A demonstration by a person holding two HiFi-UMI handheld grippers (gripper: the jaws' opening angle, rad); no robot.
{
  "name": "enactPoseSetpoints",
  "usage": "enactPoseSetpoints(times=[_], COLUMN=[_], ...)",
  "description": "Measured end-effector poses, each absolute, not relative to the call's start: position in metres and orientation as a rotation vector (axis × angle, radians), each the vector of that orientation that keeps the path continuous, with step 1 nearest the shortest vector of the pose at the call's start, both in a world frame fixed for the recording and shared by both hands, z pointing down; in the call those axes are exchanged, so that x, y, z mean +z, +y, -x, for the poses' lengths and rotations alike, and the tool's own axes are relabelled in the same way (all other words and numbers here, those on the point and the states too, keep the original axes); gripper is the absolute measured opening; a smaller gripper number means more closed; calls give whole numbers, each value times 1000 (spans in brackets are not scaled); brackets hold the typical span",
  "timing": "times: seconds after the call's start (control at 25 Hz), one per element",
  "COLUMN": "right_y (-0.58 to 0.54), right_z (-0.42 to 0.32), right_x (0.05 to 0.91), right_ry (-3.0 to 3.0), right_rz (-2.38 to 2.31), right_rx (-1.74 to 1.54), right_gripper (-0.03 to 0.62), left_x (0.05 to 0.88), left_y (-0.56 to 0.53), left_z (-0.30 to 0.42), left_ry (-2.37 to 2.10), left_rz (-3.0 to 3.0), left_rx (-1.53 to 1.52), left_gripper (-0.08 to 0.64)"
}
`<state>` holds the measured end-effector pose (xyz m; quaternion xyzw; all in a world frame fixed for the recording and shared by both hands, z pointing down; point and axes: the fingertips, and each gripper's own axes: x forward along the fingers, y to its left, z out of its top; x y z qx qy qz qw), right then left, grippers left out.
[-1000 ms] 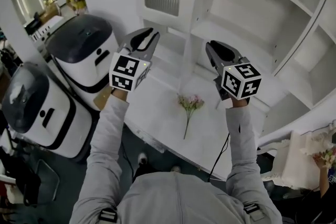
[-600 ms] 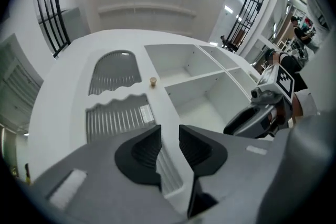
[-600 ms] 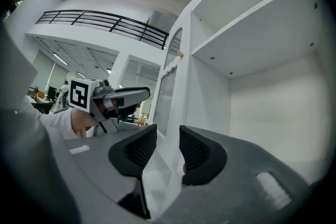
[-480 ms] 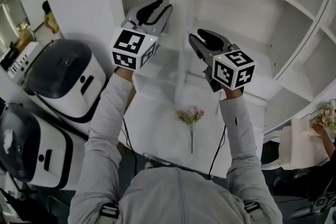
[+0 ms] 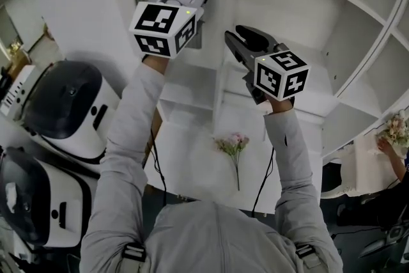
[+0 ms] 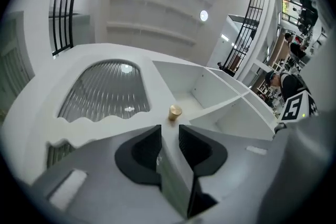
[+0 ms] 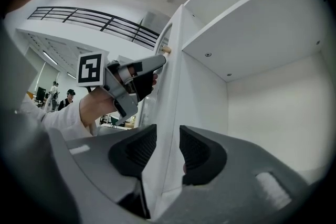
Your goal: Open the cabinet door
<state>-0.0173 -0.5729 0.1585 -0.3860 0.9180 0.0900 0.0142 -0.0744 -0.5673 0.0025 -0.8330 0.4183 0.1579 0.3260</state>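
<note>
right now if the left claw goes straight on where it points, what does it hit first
Probably the gold knob on the cabinet door, dead ahead of the left claw; its jaws are opening, with nothing between them yet. The distance is unclear.

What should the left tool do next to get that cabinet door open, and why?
Probably ease the left tool forward until the brass knob sits between its jaws, then close on it. Its jaws are opening with nothing between them, and the knob on the cabinet door lies just ahead of the tips, not yet inside the gap.
</note>
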Motion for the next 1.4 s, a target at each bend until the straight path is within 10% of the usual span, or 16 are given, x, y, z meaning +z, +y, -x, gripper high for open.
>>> enactPoseSetpoints(times=[1.4], right_y=[-575], right_z=[38], right_x=[165], right_ry=[2956], right_rz=[1150], right_rx=[209], right_gripper=[141], left_x=[-25], left_y=[-545], left_z=[64], left_ry=[1188], left_rz=[2096], left_rx=[447], left_gripper=[92])
